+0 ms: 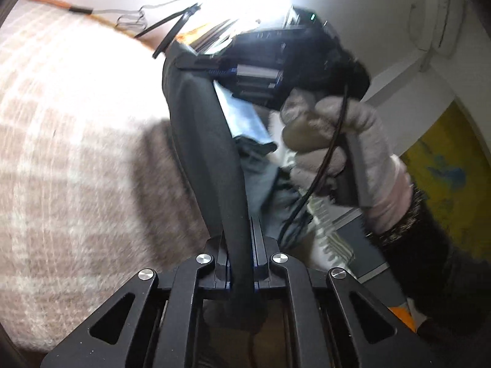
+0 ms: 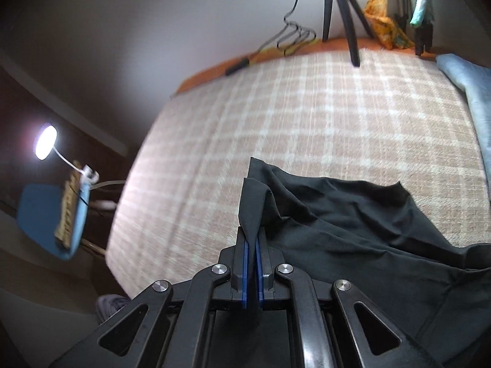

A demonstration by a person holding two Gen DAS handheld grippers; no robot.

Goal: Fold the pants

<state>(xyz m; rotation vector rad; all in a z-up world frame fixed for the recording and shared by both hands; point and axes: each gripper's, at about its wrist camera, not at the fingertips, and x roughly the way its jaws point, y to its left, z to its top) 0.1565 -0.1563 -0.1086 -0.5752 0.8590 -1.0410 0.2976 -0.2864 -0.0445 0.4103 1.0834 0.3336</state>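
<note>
Black pants [image 2: 353,214] lie rumpled on a beige checked blanket [image 2: 276,116], spreading toward the right. My right gripper [image 2: 251,245] is shut on a raised edge of the pants, which stands up in a fold between the blue pads. In the left wrist view, my left gripper [image 1: 242,230] is shut on a taut strip of the black pants [image 1: 199,141] that runs up and away from the jaws. Close on the right, a gloved hand [image 1: 337,141] grips the handle of the other tool, with a black cable across it.
A black tripod [image 2: 340,9] stands at the blanket's far edge beside coiled cables [image 2: 294,36]. Light blue cloth [image 2: 472,92] lies at the right edge. Off the bed on the left are a lit lamp [image 2: 46,141] and a blue chair [image 2: 46,217]. A yellow surface [image 1: 445,168] is at the right.
</note>
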